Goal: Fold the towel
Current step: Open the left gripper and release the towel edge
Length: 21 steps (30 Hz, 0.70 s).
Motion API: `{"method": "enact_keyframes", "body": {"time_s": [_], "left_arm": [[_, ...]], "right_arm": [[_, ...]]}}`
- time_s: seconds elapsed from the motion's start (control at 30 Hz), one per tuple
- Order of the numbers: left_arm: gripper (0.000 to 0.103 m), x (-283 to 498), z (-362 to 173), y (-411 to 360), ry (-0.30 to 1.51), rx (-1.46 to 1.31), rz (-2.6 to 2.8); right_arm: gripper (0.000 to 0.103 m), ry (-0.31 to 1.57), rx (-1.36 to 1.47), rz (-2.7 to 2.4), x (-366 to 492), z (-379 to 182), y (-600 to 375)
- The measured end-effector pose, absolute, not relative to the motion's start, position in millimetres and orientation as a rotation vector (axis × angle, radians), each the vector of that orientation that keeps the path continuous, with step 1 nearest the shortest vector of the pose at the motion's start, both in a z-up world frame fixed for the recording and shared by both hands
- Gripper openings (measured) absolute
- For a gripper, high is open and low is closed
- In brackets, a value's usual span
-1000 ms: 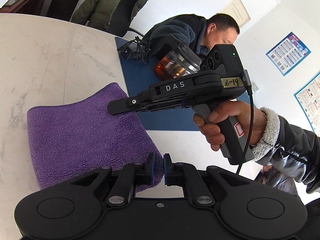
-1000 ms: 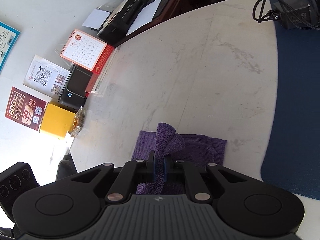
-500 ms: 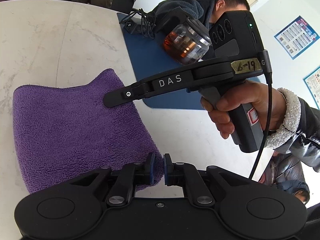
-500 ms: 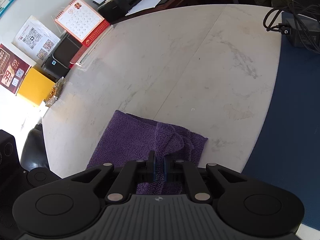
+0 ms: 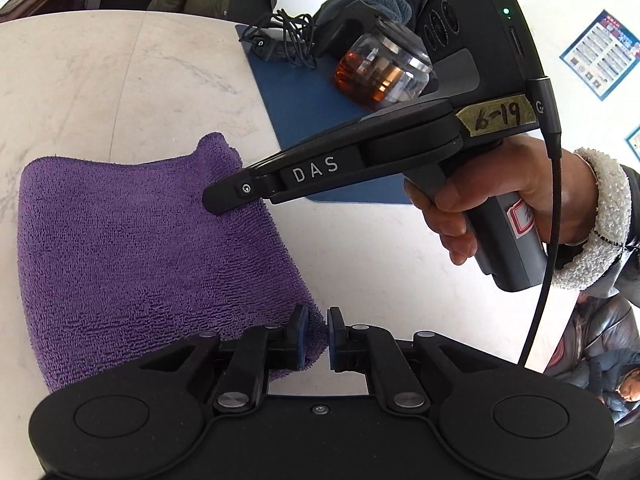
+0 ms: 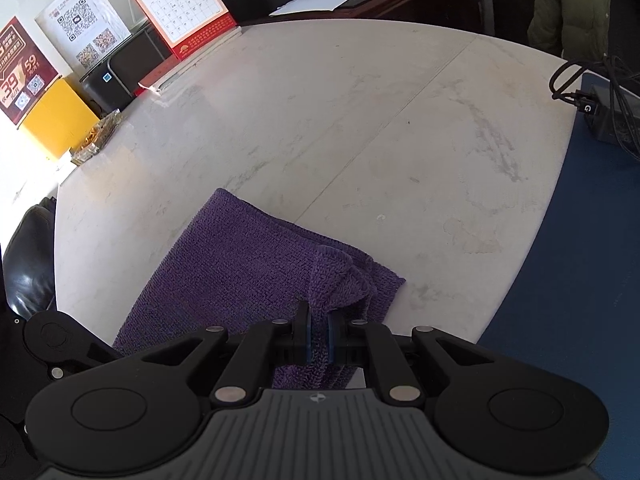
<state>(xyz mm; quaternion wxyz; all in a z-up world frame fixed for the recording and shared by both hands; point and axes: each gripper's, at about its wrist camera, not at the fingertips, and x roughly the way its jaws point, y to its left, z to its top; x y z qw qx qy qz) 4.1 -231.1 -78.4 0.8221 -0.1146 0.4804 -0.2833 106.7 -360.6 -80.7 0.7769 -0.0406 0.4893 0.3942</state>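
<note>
- Both grippers are clamped on the same purple towel [image 5: 132, 248]: the left gripper [image 5: 316, 334] has its blue pads pinched on the towel's near right corner, and the right gripper [image 6: 319, 336] has its pads closed on a bunched fold of the cloth.
- From the left wrist view, the right gripper reaches in from the right, its tip [image 5: 224, 198] pressed into the towel's far right edge, with a bare hand [image 5: 492, 204] in a fleece-cuffed dark sleeve around its handle.
- Underneath lies the pale marble desk [image 6: 320, 120], large and round-edged, with a seam running across it.
- Folded over, the towel sits on the near part of the desk, its far edge flat on the marble, its right side lifted and puckered where the two grippers hold it.
- A blue mat [image 5: 304, 108] covers the desk just beyond the towel's right side.
- On that mat stands a glass teapot [image 5: 380, 72] of amber liquid, with a black adapter and tangled cable [image 5: 280, 40] behind it.
- At the desk's far rim stand a red desk calendar [image 6: 184, 8] and a yellow box [image 6: 60, 116].
</note>
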Motion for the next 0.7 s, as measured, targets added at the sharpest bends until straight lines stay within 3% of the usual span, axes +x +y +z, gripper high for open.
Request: {"method": "enact_keyframes", "body": {"time_s": [0.23, 0.5, 0.7], "left_arm": [[0.006, -11, -76, -240, 0.951, -0.184, -0.572], [0.007, -22, -72, -253, 0.901, -0.151, -0.600], [0.007, -45, -53, -251, 0.825, -0.108, -0.636]], "right_arm": [[0.014, 0.990, -0.190, 0.847, 96, -79, -355], [0.032, 0.897, -0.271, 0.827, 86, -71, -358], [0.032, 0.730, -0.311, 0.775, 71, -45, -370]]}}
